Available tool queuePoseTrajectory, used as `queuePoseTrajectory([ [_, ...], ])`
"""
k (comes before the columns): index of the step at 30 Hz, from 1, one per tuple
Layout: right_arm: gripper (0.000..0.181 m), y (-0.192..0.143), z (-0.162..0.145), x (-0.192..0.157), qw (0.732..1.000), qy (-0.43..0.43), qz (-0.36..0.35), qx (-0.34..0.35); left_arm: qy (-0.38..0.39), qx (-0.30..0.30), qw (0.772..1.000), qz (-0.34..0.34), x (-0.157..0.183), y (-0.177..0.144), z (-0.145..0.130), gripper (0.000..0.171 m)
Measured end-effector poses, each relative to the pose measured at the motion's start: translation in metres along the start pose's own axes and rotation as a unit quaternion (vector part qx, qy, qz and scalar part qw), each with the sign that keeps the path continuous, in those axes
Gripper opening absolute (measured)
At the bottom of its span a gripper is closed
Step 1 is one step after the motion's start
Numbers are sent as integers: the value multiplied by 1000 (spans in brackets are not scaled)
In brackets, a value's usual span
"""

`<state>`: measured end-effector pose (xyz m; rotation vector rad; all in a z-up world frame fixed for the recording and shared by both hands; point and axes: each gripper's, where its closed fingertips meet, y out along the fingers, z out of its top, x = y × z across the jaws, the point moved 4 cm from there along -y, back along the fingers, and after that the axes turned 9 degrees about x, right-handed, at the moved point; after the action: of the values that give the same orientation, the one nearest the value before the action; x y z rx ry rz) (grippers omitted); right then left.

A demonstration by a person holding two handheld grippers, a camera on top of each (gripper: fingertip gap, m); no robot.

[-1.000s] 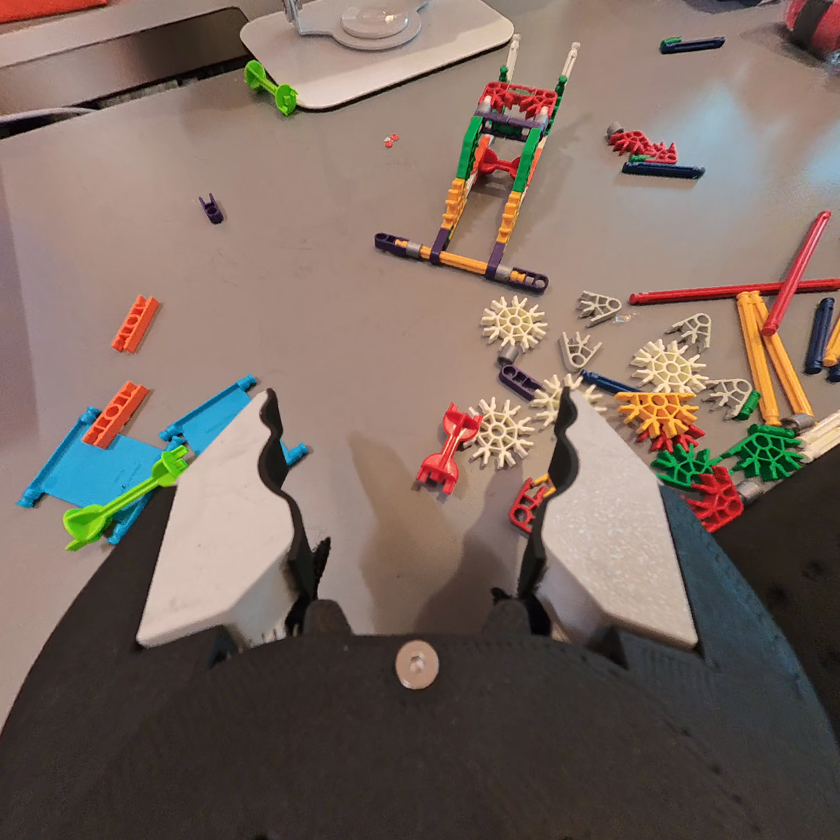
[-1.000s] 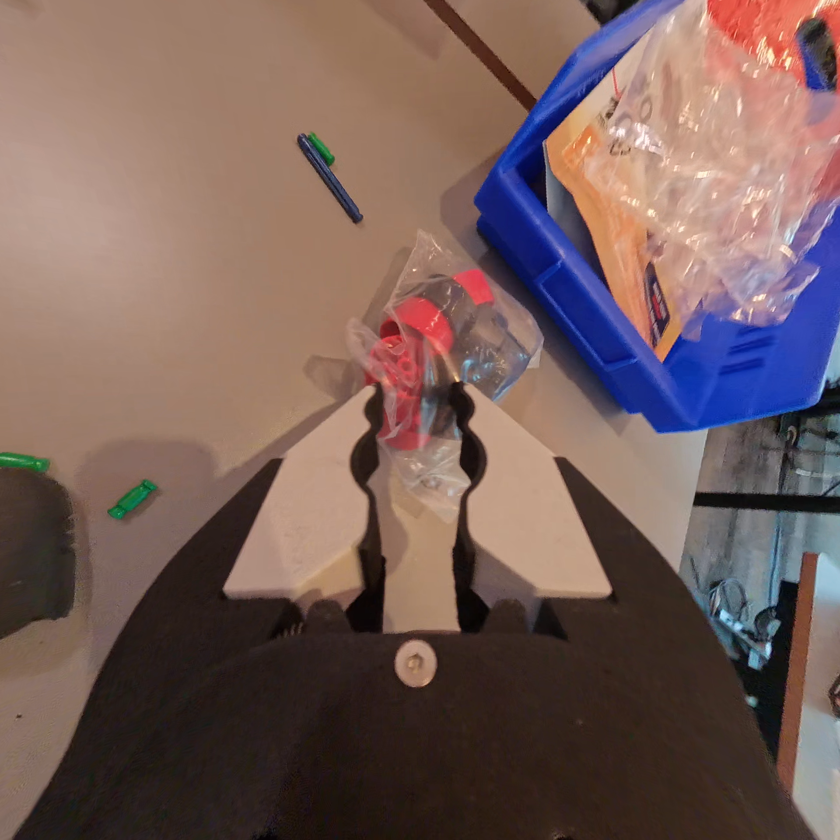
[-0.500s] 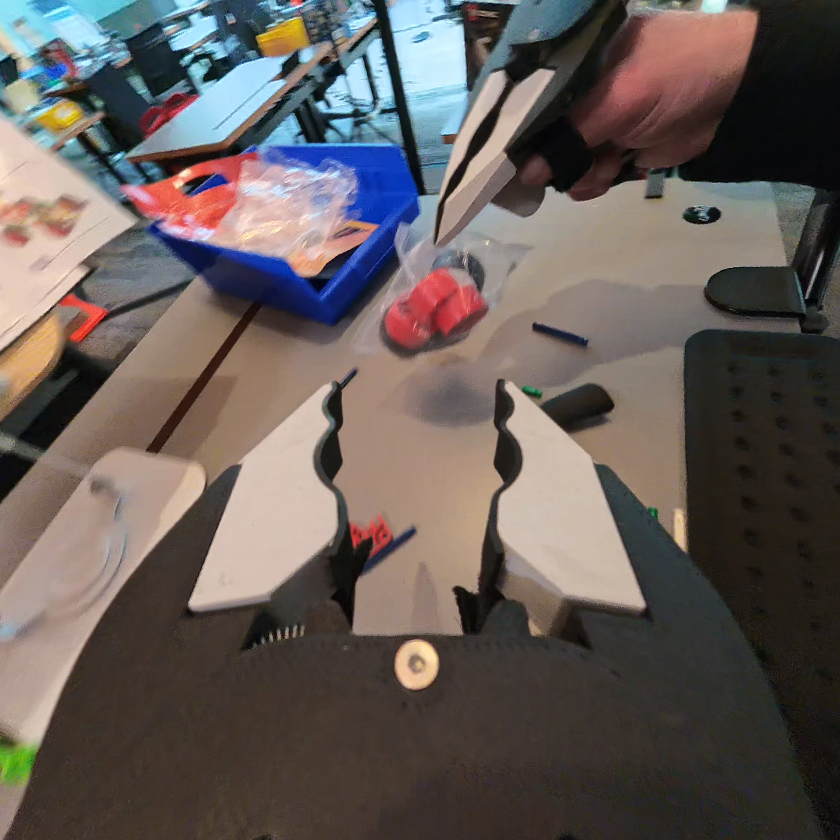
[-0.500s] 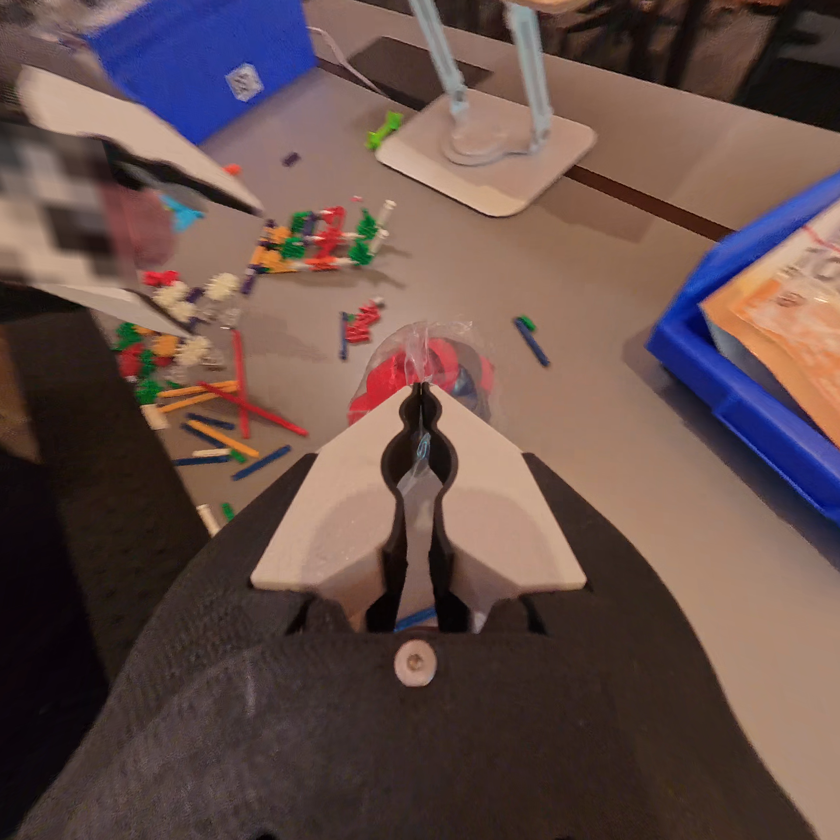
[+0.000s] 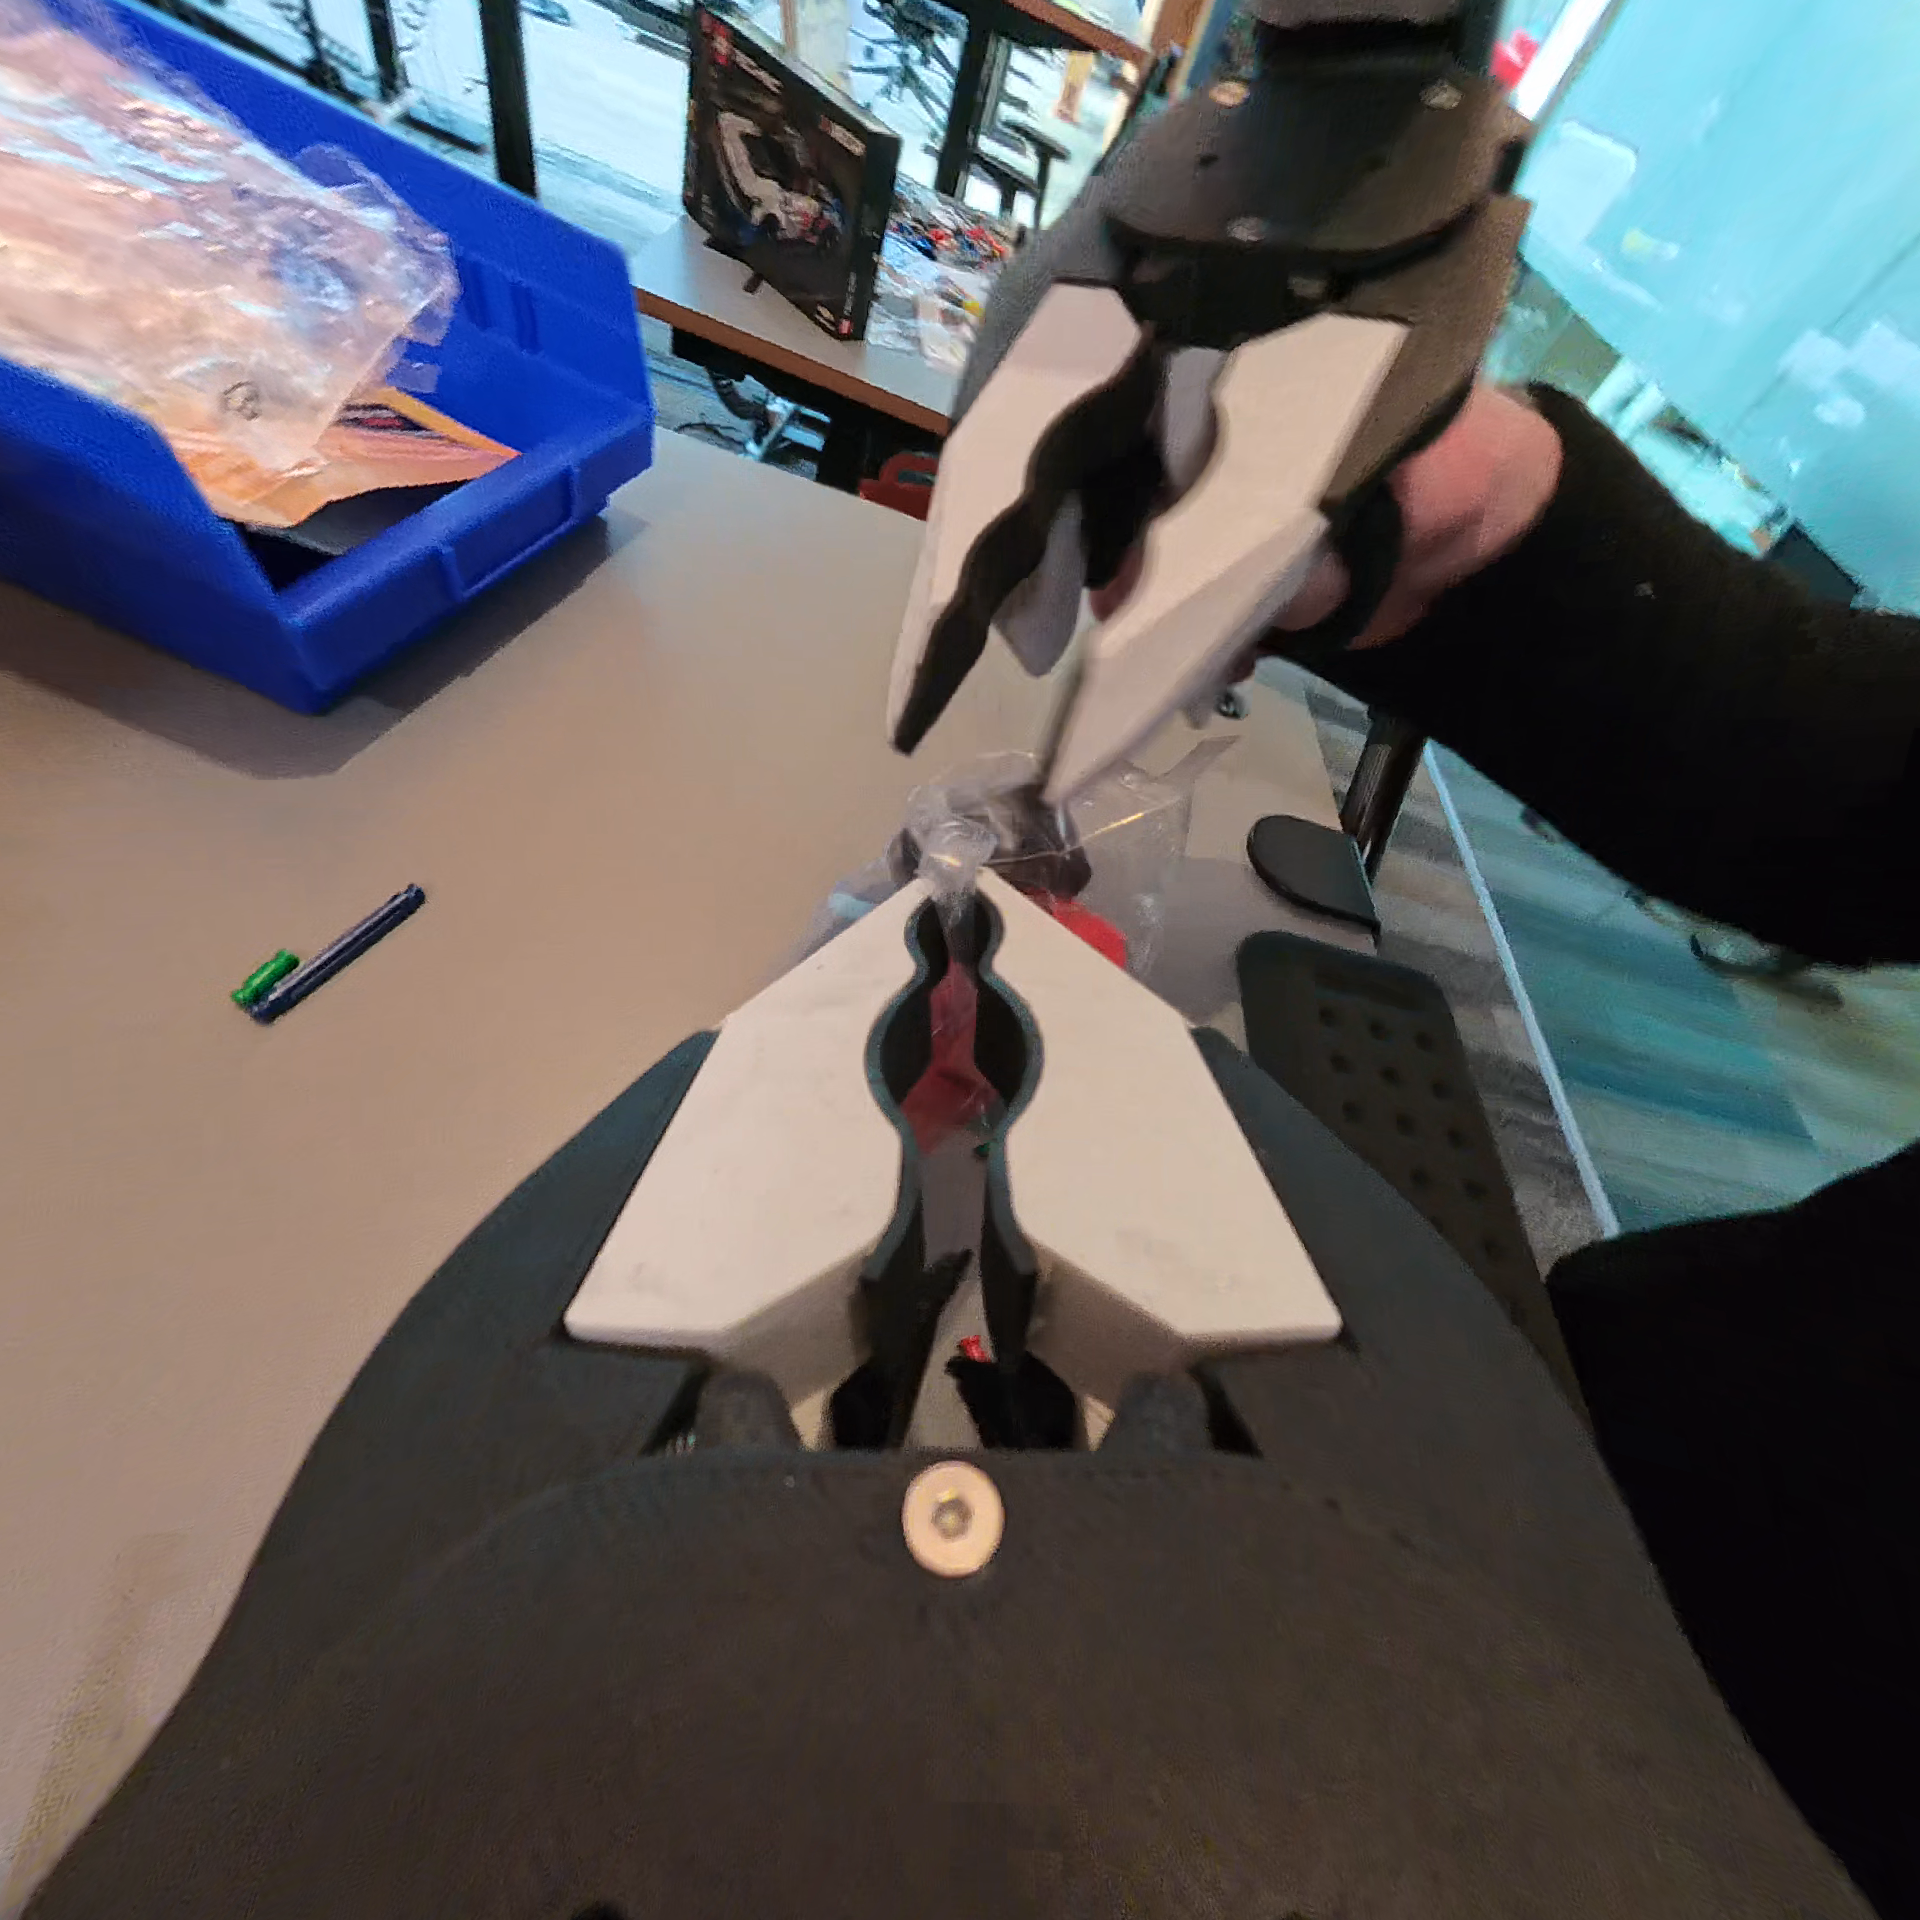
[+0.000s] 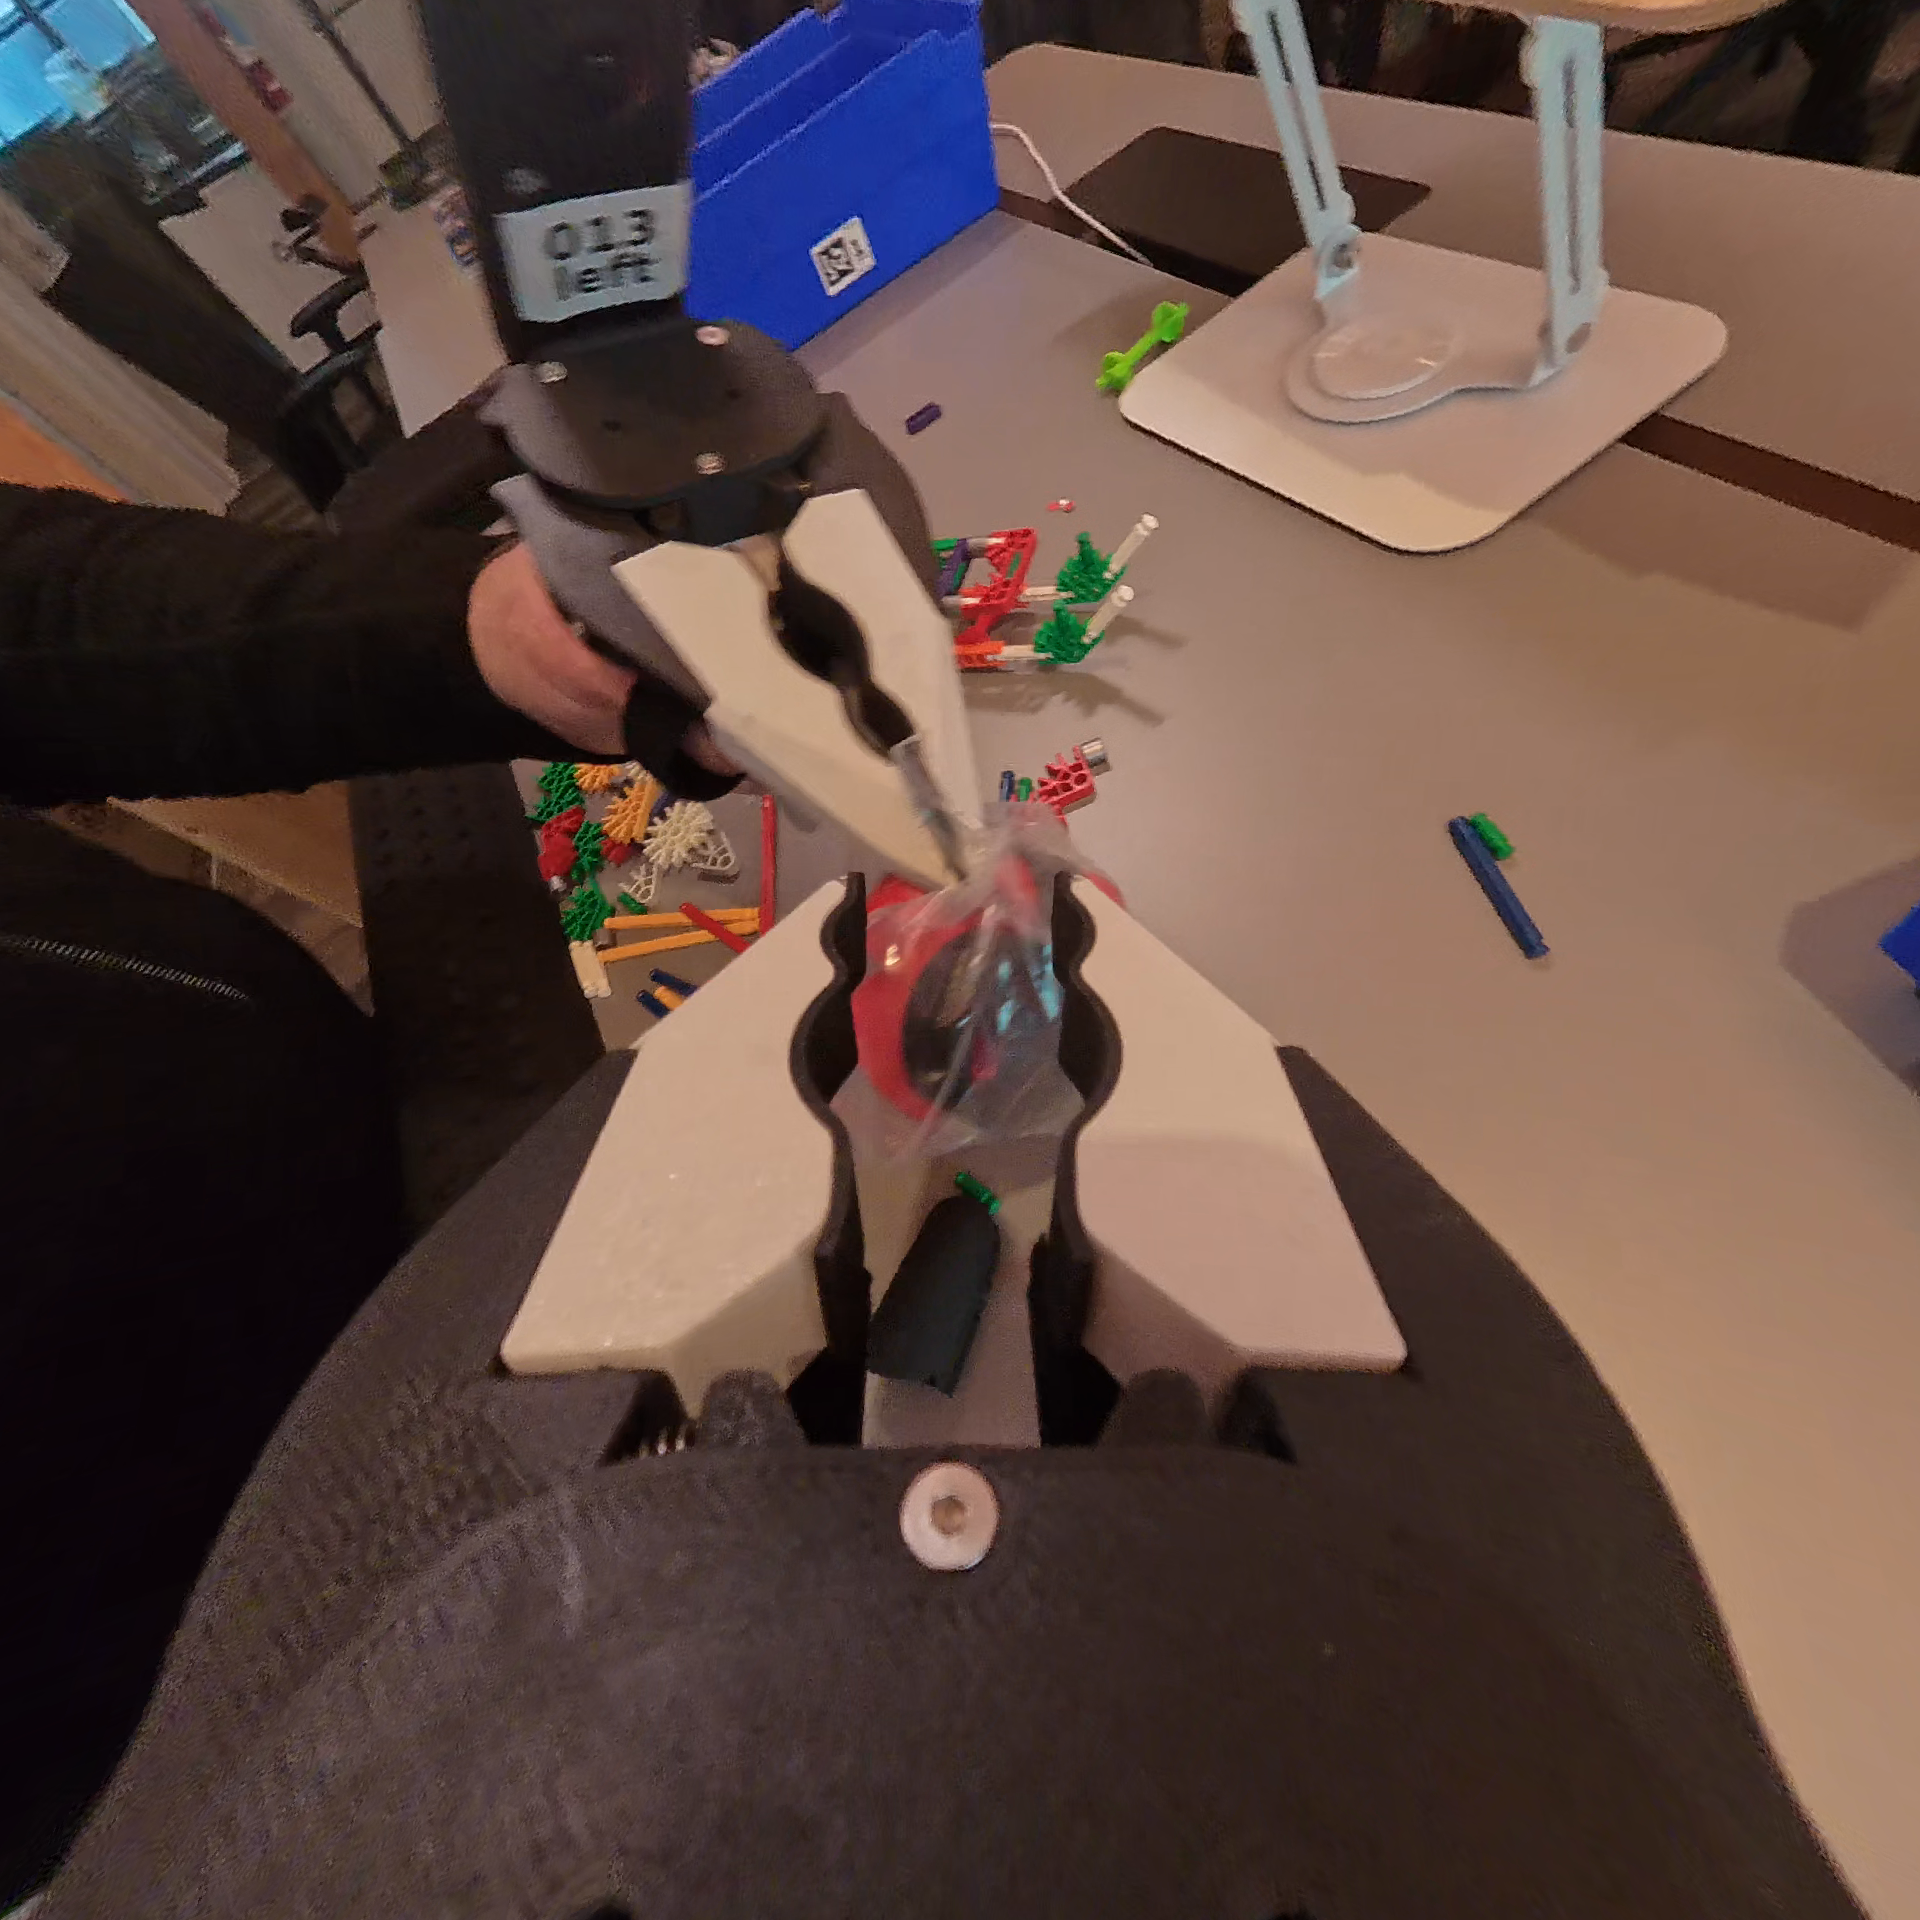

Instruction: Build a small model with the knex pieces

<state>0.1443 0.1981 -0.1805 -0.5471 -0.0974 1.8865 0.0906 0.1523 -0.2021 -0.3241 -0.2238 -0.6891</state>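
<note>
Pinching crinkled clear plastic bag of red wheels [image 5: 961,831] at its top with my left gripper [image 5: 951,888], tips clenched on film. My right gripper [image 6: 956,899] spread wide, released, straddling same bag. Bag hangs just above grey table [image 5: 520,831]. Blue plastic bin [image 5: 416,540] well apart; dark-blue rod with green clip [image 5: 332,956] lying nearer.

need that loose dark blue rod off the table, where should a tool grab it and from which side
Grip the dark blue rod at its bare middle, clear of the small green piece beside one end. It lies flat on the table, long and thin, with open surface on both sides, so probably come straight down from above with the tool's fingers set across its width.
</note>
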Motion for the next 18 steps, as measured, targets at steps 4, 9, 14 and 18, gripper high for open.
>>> queuePoseTrajectory([
  [4,64,-2,-3,-14,999,-43,-22,6,-73,24,997,25,-12,-7,0,0],
  [9,26,16,-12,2,989,-104,-103,-2,-119,50,991,27,-12,-6,3,0],
  [14,0,11,-5,10,995,-17,-66,75,-120,63,991,-2,-11,-12,5,0],
  [18,0,16,-8,8,997,-8,-41,66,-79,34,996,-25,-10,-19,4,4],
])
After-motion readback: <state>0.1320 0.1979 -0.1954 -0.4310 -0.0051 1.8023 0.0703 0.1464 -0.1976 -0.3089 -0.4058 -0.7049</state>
